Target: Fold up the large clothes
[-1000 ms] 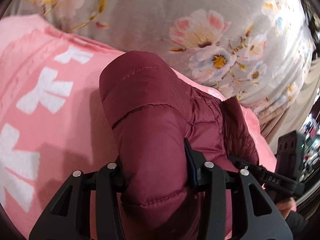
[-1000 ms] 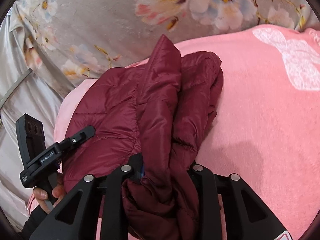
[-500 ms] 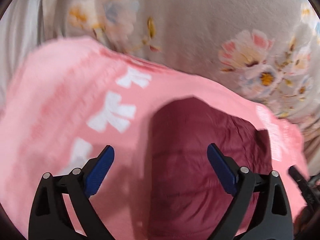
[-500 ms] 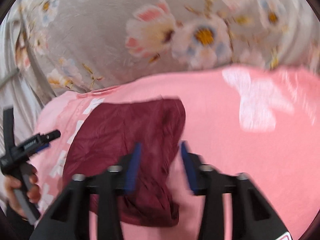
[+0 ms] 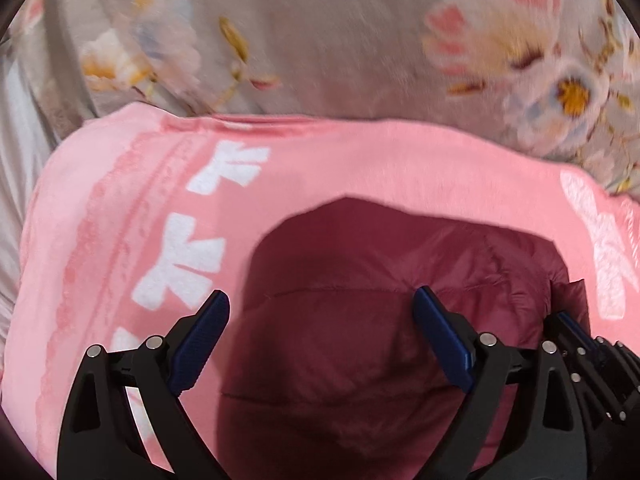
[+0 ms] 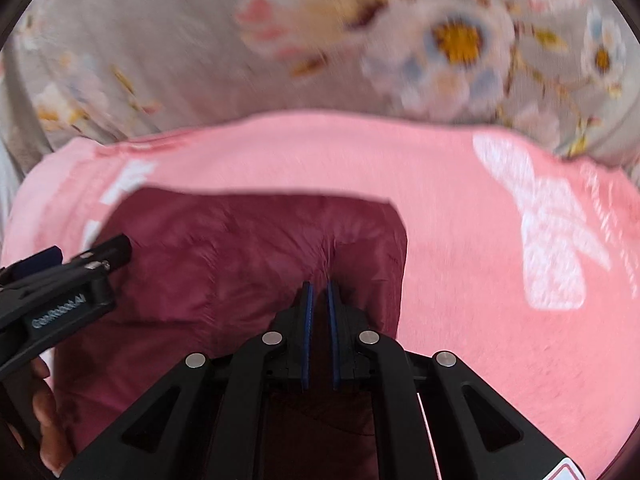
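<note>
A maroon quilted puffer jacket [image 5: 360,320] lies folded in a flat bundle on a pink blanket [image 5: 380,164]; it also shows in the right wrist view [image 6: 224,256]. My left gripper [image 5: 322,304] is open wide above the jacket and holds nothing. My right gripper [image 6: 319,285] has its jaws nearly together over the jacket's right part, with nothing between the blue pads. The left gripper's body [image 6: 60,284] shows at the left of the right wrist view.
The pink blanket [image 6: 460,208] has white bow shapes [image 5: 184,264] and lies on a grey floral bedspread [image 5: 340,40]. The bedspread [image 6: 160,40] fills the far side in both views. Both views are motion-blurred.
Both grippers let go of the jacket and pulled back. The jacket dropped flat onto the blanket. The left jaws opened wide; the right jaws opened, then closed empty.
</note>
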`<state>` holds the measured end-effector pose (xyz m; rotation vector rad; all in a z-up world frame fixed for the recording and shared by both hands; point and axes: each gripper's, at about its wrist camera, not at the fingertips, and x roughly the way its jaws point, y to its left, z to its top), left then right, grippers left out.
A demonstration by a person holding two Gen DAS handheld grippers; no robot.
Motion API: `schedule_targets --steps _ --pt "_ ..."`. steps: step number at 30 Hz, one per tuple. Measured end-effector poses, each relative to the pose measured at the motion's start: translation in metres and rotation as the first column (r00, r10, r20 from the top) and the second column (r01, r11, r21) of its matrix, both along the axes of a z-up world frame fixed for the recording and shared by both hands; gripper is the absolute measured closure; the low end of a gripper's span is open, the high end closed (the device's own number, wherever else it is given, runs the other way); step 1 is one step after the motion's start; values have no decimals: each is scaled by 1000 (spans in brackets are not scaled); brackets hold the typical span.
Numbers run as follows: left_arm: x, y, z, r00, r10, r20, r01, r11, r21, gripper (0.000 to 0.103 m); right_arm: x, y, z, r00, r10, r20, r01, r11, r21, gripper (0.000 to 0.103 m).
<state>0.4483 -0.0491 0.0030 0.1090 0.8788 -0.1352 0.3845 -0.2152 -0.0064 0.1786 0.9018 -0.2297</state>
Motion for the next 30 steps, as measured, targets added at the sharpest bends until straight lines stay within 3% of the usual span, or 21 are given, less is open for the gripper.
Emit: schedule_targets --steps 4,12,30 --pt "4 -6 -19 1000 -10 -28 10 1000 -19 11 -1 0 -15 1000 8 1 -8 1000 -15 101" --pt "9 -11 -37 1000 -3 -24 2 1000 -25 8 0 -9 -31 1000 -8 19 7 999 49 102" --pt "9 -18 -55 1000 5 13 -5 1000 -9 5 -3 -13 -44 997 -22 68 16 997 81 102"
